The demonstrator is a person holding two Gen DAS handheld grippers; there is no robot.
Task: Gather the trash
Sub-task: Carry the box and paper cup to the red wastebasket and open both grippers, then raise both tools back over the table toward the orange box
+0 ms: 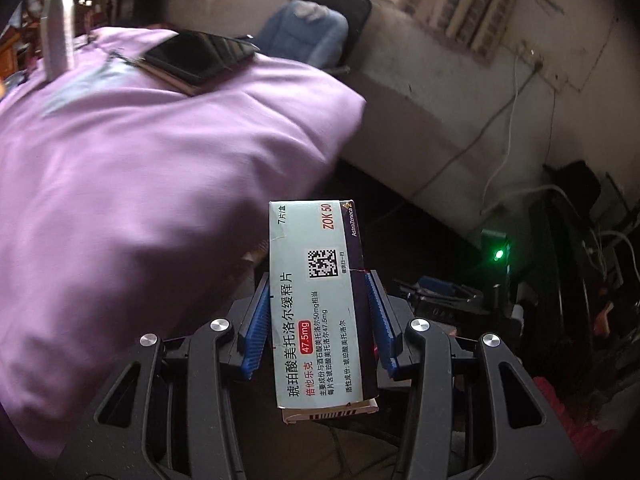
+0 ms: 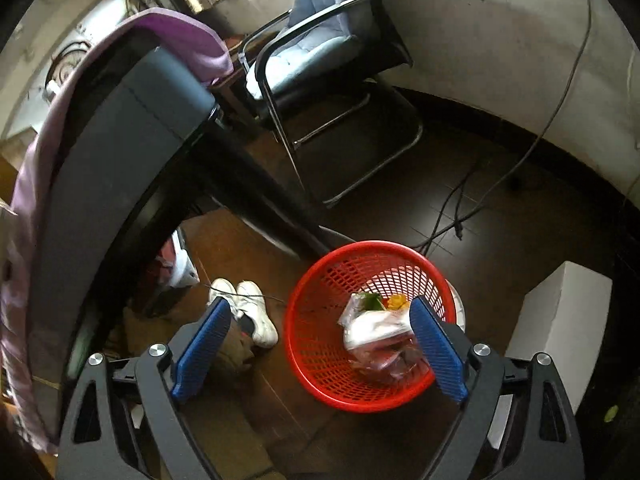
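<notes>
In the left wrist view the left gripper [image 1: 316,316] is clamped on a pale blue-green cardboard medicine box with a dark purple edge [image 1: 318,300], its blue ribbed pads pressing the two long sides. The box's long axis runs up the frame, straight out along the fingers, with the far end sticking well past the fingertips and the near end low in the centre of the frame. Behind it, filling the left half of the frame, lies a lilac cloth draped over the counter [image 1: 140,168], and on the cloth at the upper centre sits a black phone on a thin notebook [image 1: 200,58]. No bin shows in this view. The right wrist view does show one: a round red plastic mesh basket [image 2: 316,376] stands on the dark floor in the lower centre-right of the frame, already holding crumpled clear plastic wrappers and scraps [image 2: 376,336]. The right gripper [image 2: 320,344] hangs above it with its jaws spread wide and nothing between them; the right-hand pad lies over the basket's inner wall, the left-hand pad over a pair of white shoes [image 2: 248,308] beside the basket. The empty right gripper looks to be nearer the basket, so the box in the left gripper probably has to be carried over the rim and let go there.
</notes>
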